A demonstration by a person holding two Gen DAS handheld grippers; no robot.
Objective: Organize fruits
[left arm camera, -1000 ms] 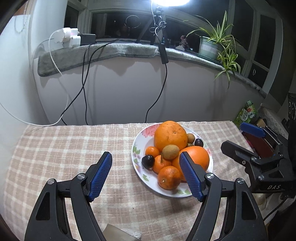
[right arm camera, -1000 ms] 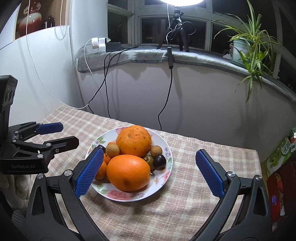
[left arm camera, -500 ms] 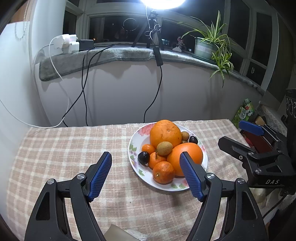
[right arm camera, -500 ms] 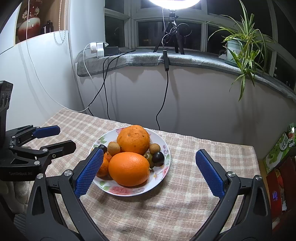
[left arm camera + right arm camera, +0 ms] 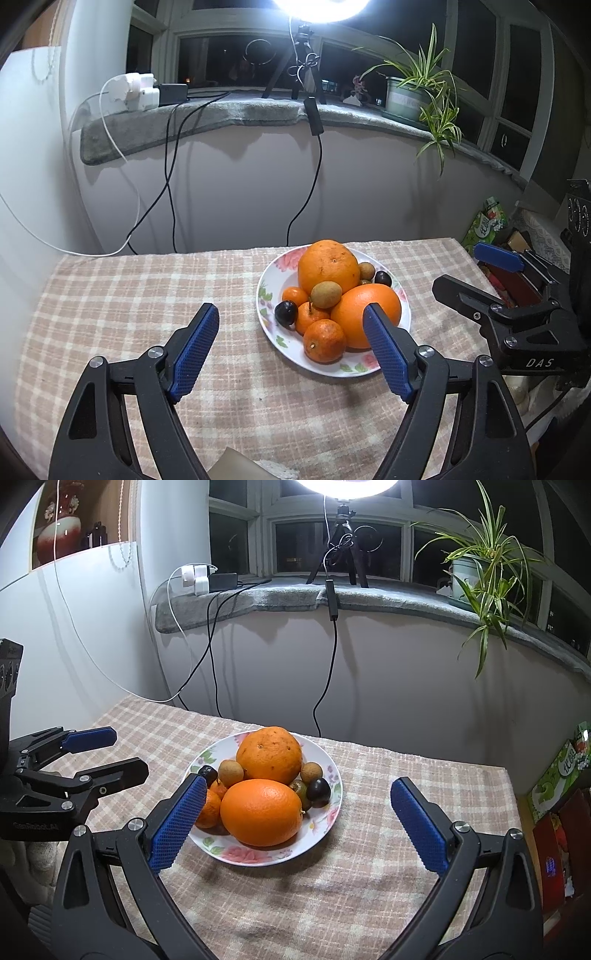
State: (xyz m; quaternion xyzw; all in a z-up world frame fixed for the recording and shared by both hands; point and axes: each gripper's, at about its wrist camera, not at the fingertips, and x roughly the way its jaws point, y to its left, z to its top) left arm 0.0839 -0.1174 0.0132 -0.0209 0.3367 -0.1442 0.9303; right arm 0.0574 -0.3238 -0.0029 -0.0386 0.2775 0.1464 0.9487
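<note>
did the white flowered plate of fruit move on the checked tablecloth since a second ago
No. The white flowered plate lies at the same spot on the checked tablecloth; only the cameras shifted.

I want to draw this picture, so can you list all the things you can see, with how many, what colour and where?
plate: one, white with flowers, on the tablecloth
big oranges: two, orange, middle of plate
small oranges: at least three, orange, plate's near-left side
brown fruits: at least three, brownish, among the oranges
dark fruits: two, near-black, plate's edges
tablecloth: one, beige checked, on the table
plant: one, green, windowsill
lamp tripod: one, black, windowsill
left gripper: black, blue pads, open, empty
right gripper: black, blue pads, open, empty
</note>
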